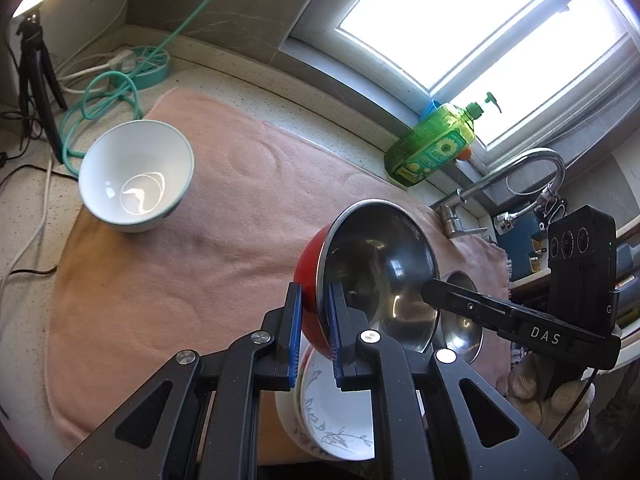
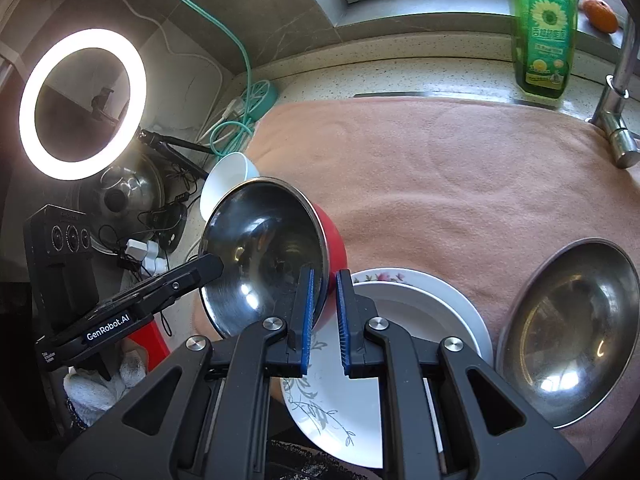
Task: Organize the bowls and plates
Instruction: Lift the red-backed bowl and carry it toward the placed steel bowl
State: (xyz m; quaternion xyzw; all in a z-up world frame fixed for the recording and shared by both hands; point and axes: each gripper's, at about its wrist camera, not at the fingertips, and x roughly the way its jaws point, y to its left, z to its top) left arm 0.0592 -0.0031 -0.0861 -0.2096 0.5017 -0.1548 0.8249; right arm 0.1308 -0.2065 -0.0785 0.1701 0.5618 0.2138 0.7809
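The letters "DAS" are printed in white on the side of the right gripper, as seen from the left wrist view; a single "G" is seen at the edge of the black camera block behind it; the rest of that word is hidden. In the right wrist view, "GenRobot.AI" is printed in white on the side of the left gripper; smaller white lettering stands near its rear end but is too small to be read. A sunflower picture and lines of characters are carried on the label of the green detergent bottle by the window sill; those characters cannot be made out.
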